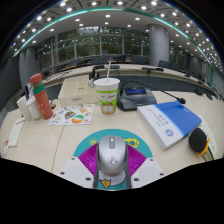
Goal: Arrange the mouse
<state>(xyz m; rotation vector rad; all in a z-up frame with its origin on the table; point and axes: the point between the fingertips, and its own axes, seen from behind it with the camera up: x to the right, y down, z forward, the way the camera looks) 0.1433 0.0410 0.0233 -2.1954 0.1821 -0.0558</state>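
A grey mouse (112, 152) with a scroll wheel sits lengthwise between my gripper's (112, 160) two fingers. The purple pads (88, 158) press against its left and right sides with no visible gap. The mouse points away from me towards the middle of the pale wooden table (60, 140). I cannot tell whether its underside rests on the table or is lifted.
Beyond the mouse stands a paper cup with a straw (106, 94). A dark desk phone (136, 96) is to its right. An orange bottle (40, 96) and a colourful card (70, 115) lie to the left. A blue-white book (170, 122) and a black-yellow object (199, 140) lie to the right.
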